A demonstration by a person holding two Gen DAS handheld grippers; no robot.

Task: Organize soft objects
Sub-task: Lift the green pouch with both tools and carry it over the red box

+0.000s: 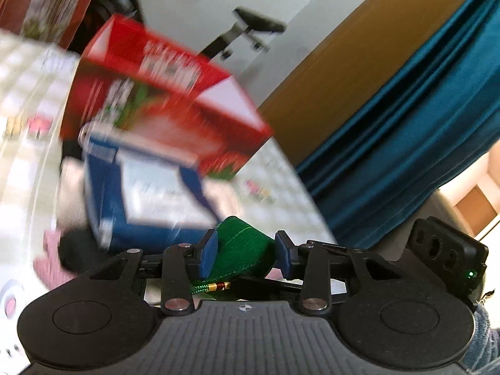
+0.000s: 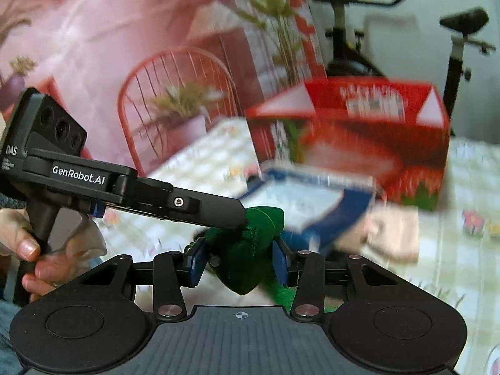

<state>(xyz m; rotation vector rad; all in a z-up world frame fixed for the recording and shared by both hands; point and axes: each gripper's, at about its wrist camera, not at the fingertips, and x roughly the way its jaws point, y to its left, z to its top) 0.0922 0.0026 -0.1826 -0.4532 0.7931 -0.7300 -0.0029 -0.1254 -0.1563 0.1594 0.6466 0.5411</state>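
You had both grippers clamped on green cloth (image 1: 242, 250): left gripper (image 1: 247, 251), right gripper (image 2: 239, 264); red box (image 2: 359, 131) stood beyond.

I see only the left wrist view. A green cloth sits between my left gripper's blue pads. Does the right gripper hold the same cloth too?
Observer: Yes. In the right wrist view the right gripper has the green cloth between its blue pads, and they press on it from both sides.
Operator: Where does my left gripper appear from that side?
Observer: The left gripper reaches in from the left of the picture, and its black tip is on the upper part of the cloth. A hand holds its handle at the left edge.
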